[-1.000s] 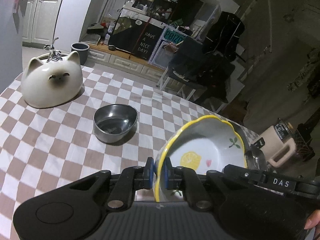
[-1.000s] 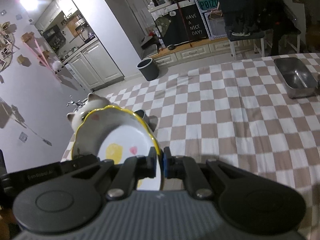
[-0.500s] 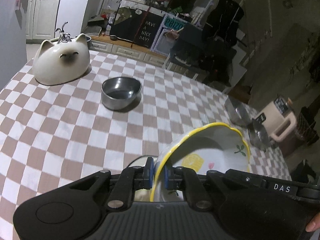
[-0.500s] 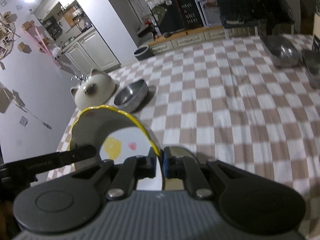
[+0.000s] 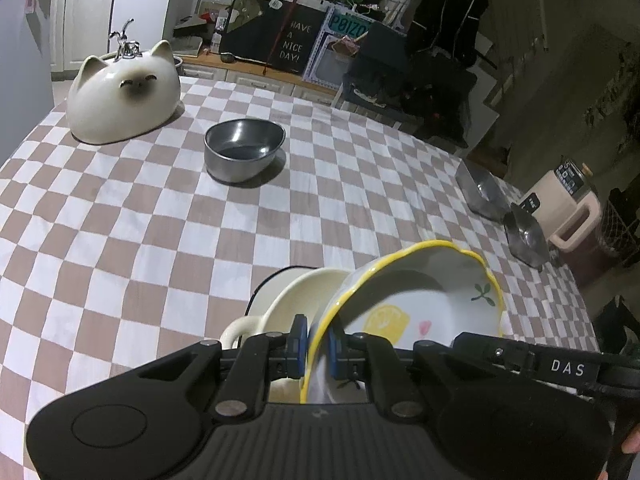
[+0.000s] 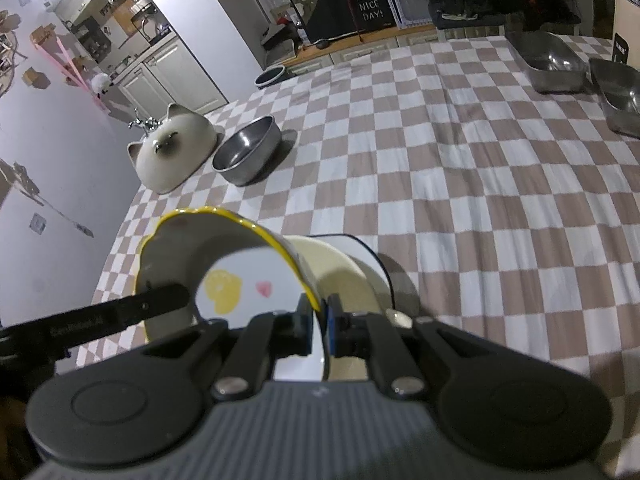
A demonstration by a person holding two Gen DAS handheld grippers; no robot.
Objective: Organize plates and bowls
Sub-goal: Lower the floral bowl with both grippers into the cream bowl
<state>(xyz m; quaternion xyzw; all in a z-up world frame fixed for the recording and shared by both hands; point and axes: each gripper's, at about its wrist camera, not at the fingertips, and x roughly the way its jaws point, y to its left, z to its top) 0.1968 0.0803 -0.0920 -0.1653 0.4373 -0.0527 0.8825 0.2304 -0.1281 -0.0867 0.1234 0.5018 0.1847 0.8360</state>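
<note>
Between the blue pads of our left gripper [image 5: 318, 342] sits the rim of a white ceramic bowl with a wavy yellow edge [image 5: 436, 300], and our right gripper [image 6: 319, 326] is clamped on the opposite rim of that same bowl [image 6: 188, 256]; both sets of jaws are closed tight on it. The bowl hangs tilted just above a cream ceramic dish with a handle [image 5: 280, 300], which rests on the brown-and-white checked tablecloth [image 5: 160, 240]. Inside the bowl we see a painted yellow lemon, a small pink heart and a green leafy sprig. The other gripper's black finger, seen from the left wrist, reads "DAS". Farther off stand a round steel bowl [image 5: 244, 154] and, near it, a white cat-shaped ceramic cover [image 5: 124, 96]; two rectangular steel trays [image 6: 554, 64] lie near the table's far right edge. A black board [image 5: 294, 46] behind reads "HAVE A NICE DAY!".
</note>
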